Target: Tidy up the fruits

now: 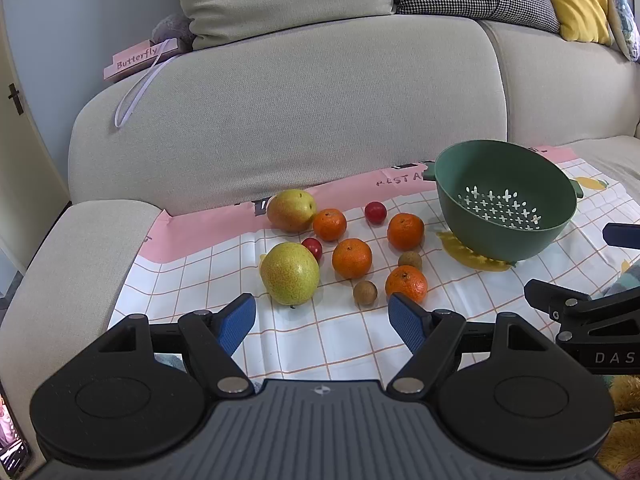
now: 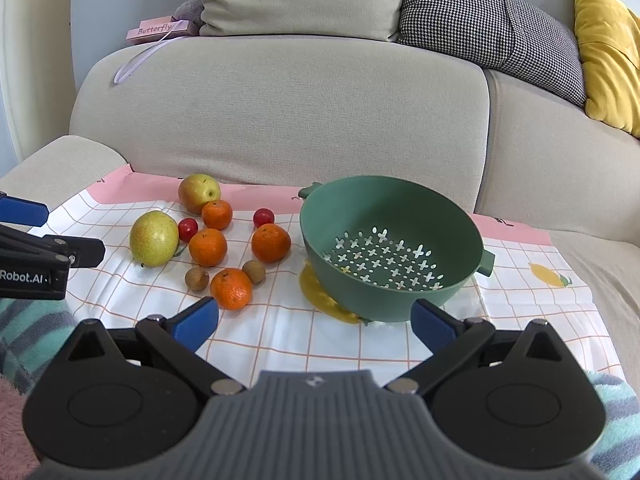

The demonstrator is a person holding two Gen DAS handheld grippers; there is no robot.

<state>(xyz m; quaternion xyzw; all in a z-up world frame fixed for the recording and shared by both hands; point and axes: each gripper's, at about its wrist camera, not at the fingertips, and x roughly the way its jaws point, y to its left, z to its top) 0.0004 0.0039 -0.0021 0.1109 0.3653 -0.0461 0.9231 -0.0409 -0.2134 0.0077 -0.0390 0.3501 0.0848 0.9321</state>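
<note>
Both grippers hover low over the sofa seat with jaws spread wide and nothing in them: the left gripper [image 1: 322,320] faces the fruit, the right gripper [image 2: 316,326] the green colander [image 2: 390,248]. Pears, mandarins, cherry-red fruits and small brown ones lie loose on the checked cloth [image 1: 320,344], left of the tilted, empty colander.
</note>
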